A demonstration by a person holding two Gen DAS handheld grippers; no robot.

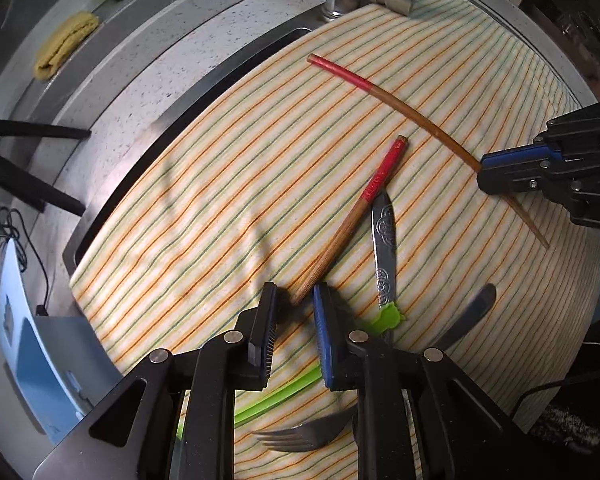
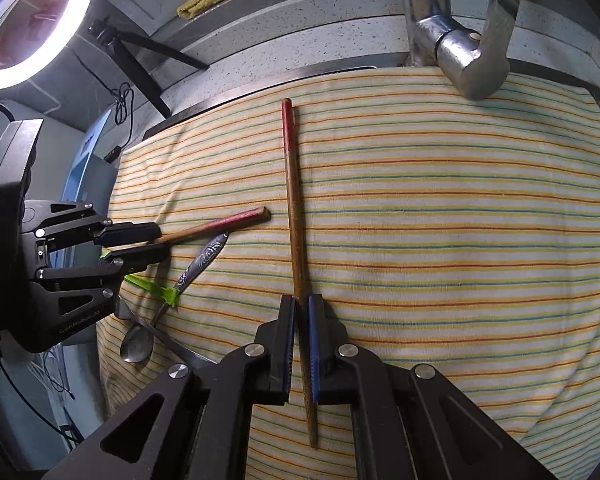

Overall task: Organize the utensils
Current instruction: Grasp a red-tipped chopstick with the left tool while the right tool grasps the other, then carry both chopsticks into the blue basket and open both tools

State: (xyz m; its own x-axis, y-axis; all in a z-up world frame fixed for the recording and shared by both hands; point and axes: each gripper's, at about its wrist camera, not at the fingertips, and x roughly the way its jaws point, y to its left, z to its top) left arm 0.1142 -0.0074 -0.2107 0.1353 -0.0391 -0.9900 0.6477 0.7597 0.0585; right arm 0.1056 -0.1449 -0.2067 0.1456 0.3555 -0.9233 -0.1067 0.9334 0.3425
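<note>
Right wrist view: we are clamping one chopstick while reaching for its mate.

Our right tool [image 2: 300, 344] is pinching the long chopstick [image 2: 294, 216] near its thin brown tip, red end pointing to twelve o'clock on the striped cloth [image 2: 460, 220]. Our left tool [image 1: 294, 320] is straddling the second chopstick [image 1: 356, 216], its fingers narrowly apart and not yet squeezing. Both sticks are looking light, stiff and slick, so we are judging a grip nearer mid-shaft steadier. The spoon [image 2: 188, 280] is lying toward eight o'clock.
</note>
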